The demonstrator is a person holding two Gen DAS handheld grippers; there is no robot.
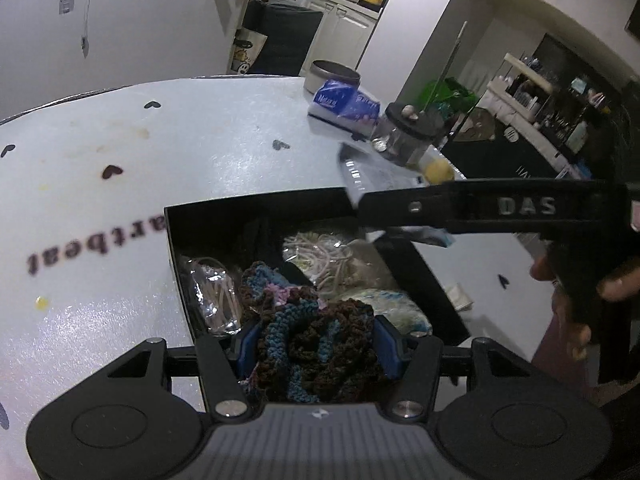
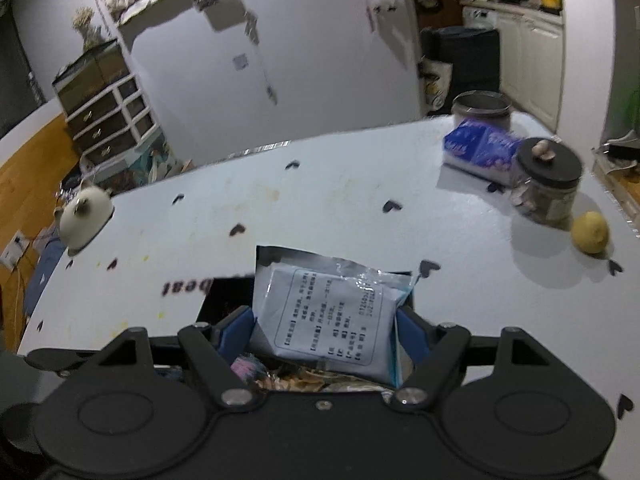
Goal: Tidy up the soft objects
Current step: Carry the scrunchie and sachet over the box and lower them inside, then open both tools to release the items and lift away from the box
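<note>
Where writing could be read, we logged it first: "DAS" in raised letters on the right gripper (image 1: 360, 204) arm, and "artbeat" upside down on the white tablecloth (image 1: 120, 160) dotted with dark hearts. Left gripper (image 1: 316, 344) was clamped on a crocheted bundle (image 1: 316, 344) — brown, blue, pink — over the black box (image 1: 424, 276), which held bagged cord. Right gripper gripped a white packet (image 2: 332, 316) with boxed printed text, too small to read, above that box. Beyond sat a blue tissue pack (image 2: 480, 148), black-lidded jar (image 2: 548, 184), lemon (image 2: 590, 232); kitchen counters behind — dim room.
</note>
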